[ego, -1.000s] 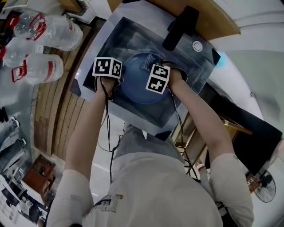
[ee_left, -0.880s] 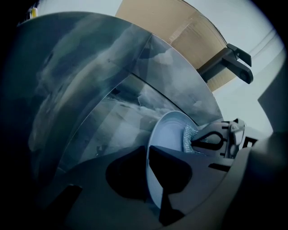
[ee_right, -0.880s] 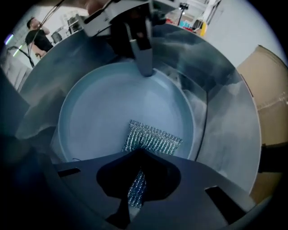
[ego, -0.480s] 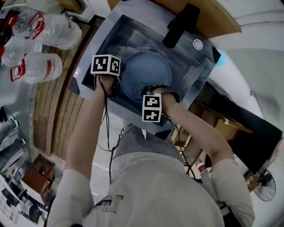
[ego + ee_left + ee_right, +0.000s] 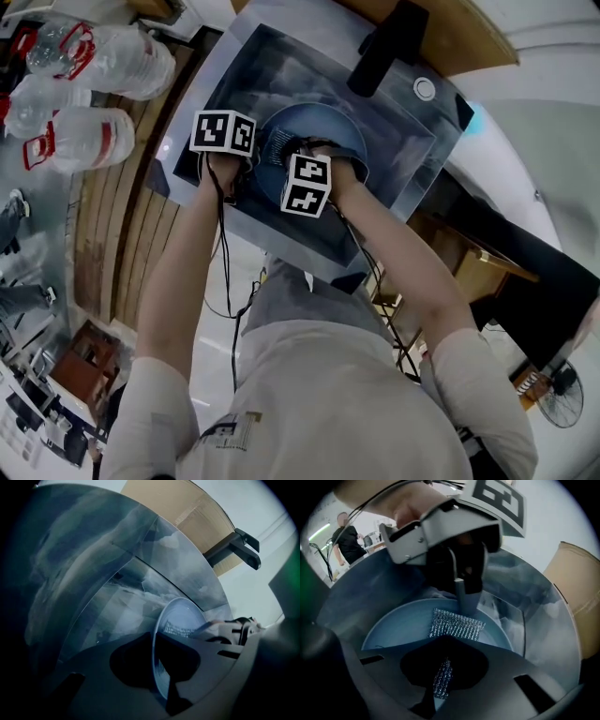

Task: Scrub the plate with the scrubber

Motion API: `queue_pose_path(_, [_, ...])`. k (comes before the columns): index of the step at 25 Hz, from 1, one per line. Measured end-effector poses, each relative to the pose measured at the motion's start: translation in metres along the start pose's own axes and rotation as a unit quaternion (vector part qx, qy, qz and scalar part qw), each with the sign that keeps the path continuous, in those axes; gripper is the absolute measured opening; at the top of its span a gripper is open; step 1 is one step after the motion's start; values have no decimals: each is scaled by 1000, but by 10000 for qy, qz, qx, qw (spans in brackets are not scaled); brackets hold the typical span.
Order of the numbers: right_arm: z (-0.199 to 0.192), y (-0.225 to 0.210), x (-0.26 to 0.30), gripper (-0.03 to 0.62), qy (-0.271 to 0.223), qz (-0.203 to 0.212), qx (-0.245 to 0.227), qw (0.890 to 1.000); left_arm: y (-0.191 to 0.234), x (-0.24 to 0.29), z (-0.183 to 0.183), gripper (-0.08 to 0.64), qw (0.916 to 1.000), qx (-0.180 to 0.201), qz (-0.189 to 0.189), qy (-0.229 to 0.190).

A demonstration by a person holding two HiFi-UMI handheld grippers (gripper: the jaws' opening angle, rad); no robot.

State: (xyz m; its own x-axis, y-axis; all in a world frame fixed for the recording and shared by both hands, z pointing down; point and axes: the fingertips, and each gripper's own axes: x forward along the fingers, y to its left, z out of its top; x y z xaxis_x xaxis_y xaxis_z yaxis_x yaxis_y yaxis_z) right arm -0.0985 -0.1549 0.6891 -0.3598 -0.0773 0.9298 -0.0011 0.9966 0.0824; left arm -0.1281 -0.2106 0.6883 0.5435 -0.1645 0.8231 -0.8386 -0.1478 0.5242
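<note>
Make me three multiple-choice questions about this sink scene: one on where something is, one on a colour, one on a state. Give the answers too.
1. Where is the plate? A on the wooden counter; B in the sink; C on the floor.
2. What colour is the plate? A blue; B red; C yellow.
3. What are the right gripper's jaws doing? A open, empty; B shut on a bottle; C shut on the scrubber.
Answers: B, steel sink walls surround it; A, its face is pale blue; C, the mesh is pinched between the jaws.
</note>
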Motion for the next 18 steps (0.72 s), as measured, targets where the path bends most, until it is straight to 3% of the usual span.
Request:
queue_pose_path(4, [-17,-51,3,32,470,-346,122,9982,0,-1,-1,41,10000,76,46,-1])
queue_pose_path(7, [-34,-67,-4,32,480,-349,760,9953,-1,-1,-2,38,9999,94,34,28])
queue_pose_path(10, [-64,-74,-16,32,611,-334,1534,9857,-1,0,-2,38,10000,81,15,36])
queue_pose_path(14, [-95,-61,-30,32,831,-254,1728,9811,1,1,-2,38,10000,70,31,38])
queue_pose_path(18, [-102,-16,-40,32,932,229,1745,9800,0,1,-3,38,10000,50,17,56])
